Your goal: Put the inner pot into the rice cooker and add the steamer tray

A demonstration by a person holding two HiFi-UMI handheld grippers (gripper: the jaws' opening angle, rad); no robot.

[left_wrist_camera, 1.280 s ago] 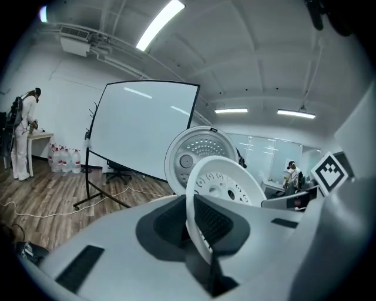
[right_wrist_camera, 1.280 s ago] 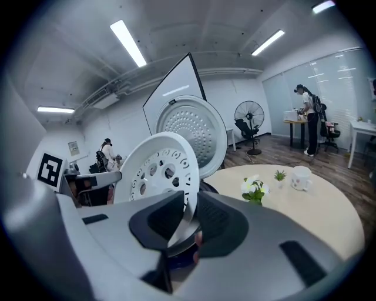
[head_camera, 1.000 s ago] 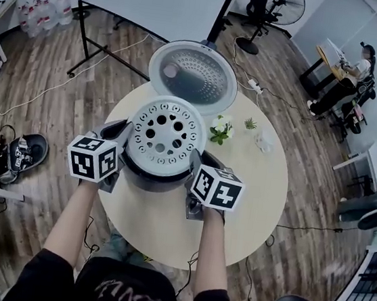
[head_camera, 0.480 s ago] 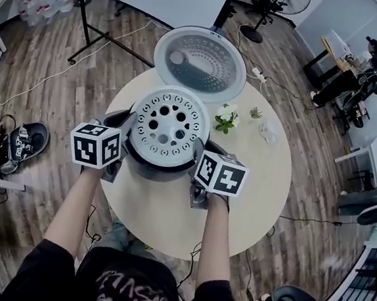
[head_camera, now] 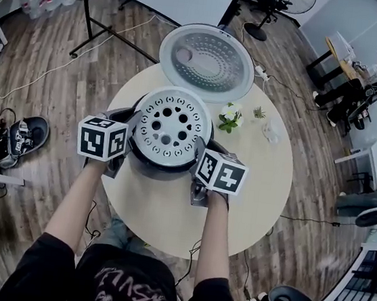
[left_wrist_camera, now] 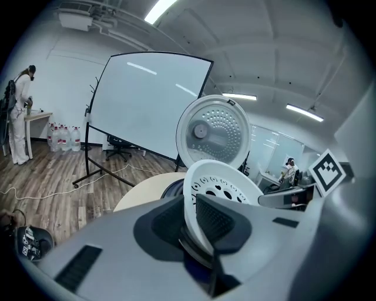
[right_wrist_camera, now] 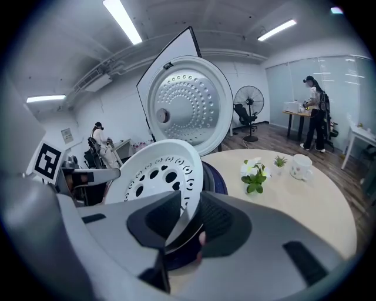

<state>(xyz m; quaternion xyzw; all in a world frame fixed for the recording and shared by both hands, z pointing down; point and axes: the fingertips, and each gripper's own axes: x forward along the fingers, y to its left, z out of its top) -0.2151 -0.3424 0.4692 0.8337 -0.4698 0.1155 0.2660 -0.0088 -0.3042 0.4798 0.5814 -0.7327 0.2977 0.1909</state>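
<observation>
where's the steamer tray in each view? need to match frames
Head view: tray at centre, just above the middle.
Left gripper view: tray at centre, slightly low and right.
Right gripper view: tray left of centre, slightly low.
Shared landmark: the open lid, directly above the tray in every picture.

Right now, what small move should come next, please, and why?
Probably back both off sideways: the steamer tray looks seated level in the rice cooker, and the left tool and right tool, whose jaws have just been opening, straddle its rim.
</observation>
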